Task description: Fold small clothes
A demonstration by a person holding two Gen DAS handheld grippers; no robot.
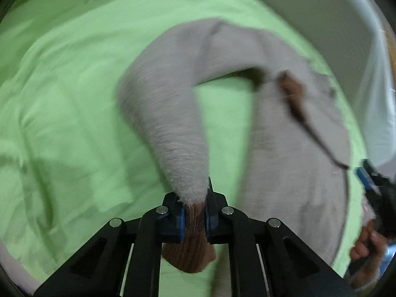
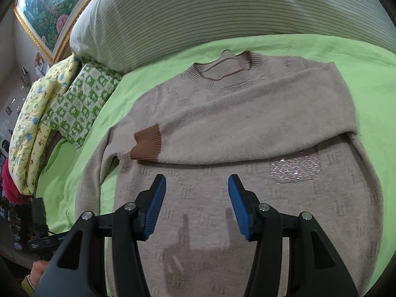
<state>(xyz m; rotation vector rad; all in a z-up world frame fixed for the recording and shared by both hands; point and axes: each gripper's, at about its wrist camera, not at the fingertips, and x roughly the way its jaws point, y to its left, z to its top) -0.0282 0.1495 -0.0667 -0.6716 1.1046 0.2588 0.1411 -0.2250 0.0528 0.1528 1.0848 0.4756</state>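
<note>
A beige knit sweater (image 2: pixel 222 113) with brown trim lies face up on the green bedsheet (image 2: pixel 321 49), neck away from me. One sleeve is folded across the chest, its brown cuff (image 2: pixel 147 146) at the left. My right gripper (image 2: pixel 196 185) is open and empty, hovering above the sweater's lower body. My left gripper (image 1: pixel 194 212) is shut on the brown cuff (image 1: pixel 193 245) of the other sleeve (image 1: pixel 163 113) and holds it lifted off the sheet; the sweater body (image 1: pixel 292 148) lies to its right. The right gripper (image 1: pixel 371 180) shows at that view's right edge.
A striped grey pillow (image 2: pixel 222 12) lies behind the sweater. A green-and-white patterned cloth (image 2: pixel 81 104) and a yellow printed quilt (image 2: pixel 32 123) lie at the bed's left side. A framed flower picture (image 2: pixel 49 7) hangs at upper left. A white wall (image 1: pixel 309 12) borders the bed.
</note>
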